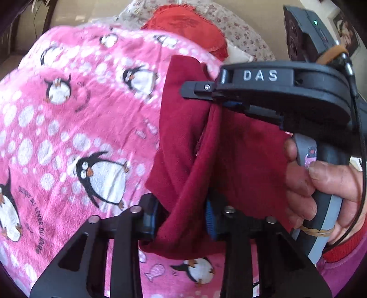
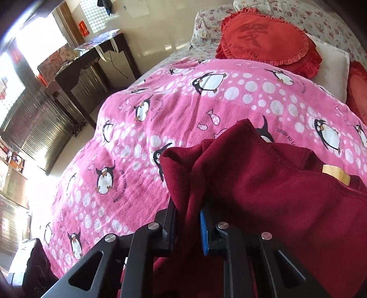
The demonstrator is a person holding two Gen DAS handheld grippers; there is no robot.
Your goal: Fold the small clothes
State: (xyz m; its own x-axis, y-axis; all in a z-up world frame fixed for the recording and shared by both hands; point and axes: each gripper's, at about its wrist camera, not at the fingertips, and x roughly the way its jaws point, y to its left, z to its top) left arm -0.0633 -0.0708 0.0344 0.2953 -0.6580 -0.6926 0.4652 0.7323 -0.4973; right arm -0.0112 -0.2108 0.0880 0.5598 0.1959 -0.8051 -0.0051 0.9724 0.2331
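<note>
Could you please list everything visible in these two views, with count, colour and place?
Garment: one, dark red, held up over the bed, pinched by both grippers.
Blanket: one, pink with penguins and white dots, spread on the bed.
Round cushion: one, red with ruffled edge, at the head of the bed.
Floral sheet: one, cream with small flowers, under the cushion.
Desk: one, dark wood, by the wall.
Left gripper: black, shut on the garment.
Right gripper: black, marked DAS, shut on the garment.
Right hand: one, around the right gripper's handle.
</note>
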